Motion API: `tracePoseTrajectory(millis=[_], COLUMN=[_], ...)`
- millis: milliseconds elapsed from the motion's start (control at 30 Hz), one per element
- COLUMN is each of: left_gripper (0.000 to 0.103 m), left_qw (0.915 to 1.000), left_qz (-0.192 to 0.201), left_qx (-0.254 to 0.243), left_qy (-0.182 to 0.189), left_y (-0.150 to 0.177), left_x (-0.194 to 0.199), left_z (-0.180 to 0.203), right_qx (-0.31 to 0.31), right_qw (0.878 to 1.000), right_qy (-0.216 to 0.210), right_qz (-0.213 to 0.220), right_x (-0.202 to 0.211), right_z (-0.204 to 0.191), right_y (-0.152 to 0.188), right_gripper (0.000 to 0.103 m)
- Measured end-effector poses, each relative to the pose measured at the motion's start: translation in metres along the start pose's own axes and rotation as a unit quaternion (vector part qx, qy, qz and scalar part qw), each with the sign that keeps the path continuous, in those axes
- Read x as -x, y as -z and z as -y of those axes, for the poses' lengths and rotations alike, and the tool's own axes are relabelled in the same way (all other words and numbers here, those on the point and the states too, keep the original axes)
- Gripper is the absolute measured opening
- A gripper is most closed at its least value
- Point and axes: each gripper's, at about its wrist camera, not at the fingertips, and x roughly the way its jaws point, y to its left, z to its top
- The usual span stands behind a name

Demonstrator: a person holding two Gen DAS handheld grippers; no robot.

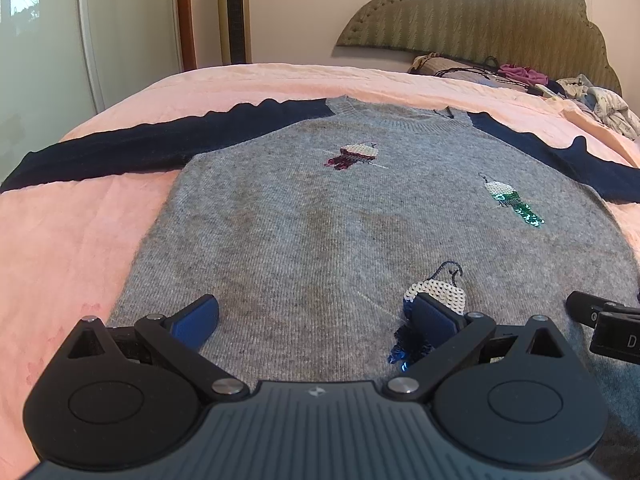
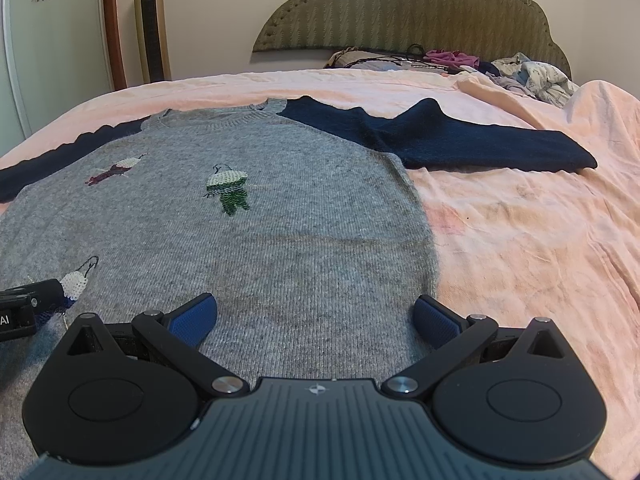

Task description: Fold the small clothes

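Sweater (image 1: 320,216), grey-bodied with navy sleeves and sequinned bird patches, lies flat and face up on the pink bedspread (image 1: 80,232), its hem nearest both tools and its neckline farthest ahead, so the long axis of the body runs straight away from the tongs toward the padded headboard (image 1: 480,16). The left gripper (image 1: 316,320) hovers over the hem on the left half of the body, its blue pads wide apart and clamping nothing; the far pad sits in front of the lowest bird patch (image 1: 440,292). The right gripper (image 2: 316,320) sits beside it over the right half of the hem, likewise spread wide and empty, its outer pad close to the sweater's side edge where grey knit meets bedspread. The left sleeve (image 1: 120,148) stretches out sideways ahead and to the left of the left gripper; the right sleeve (image 2: 460,140) reaches out ahead and to the right of the right gripper, a little rumpled near the shoulder. Each sleeve is plainly nearer its own-side tool, so a sleeve-in fold would likely call for each to reach forward and outward, then carry inward across the body.
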Motion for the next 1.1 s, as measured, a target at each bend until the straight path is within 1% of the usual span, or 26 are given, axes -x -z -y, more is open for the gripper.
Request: tracePoseTrajectory(millis=[300, 1100], left_gripper=[0.103, 0.103], left_qw=[1.0000, 1.0000], left_qz=[-0.001, -0.001], left_qx=[0.000, -0.003], left_qy=[0.005, -0.004], left_y=[-0.0015, -0.0019], left_x=[0.0004, -0.0017], left_z=[-0.0037, 0.0013], right_qx=[-0.002, -0.002], right_qw=[1.000, 1.000], right_qy=[0.010, 0.006], right_qz=[0.000, -0.002], right_x=[-0.0010, -0.0011], right_z=[-0.0025, -0.0026], right_y=[-0.0001, -0.0013], right_gripper=[0.103, 0.103])
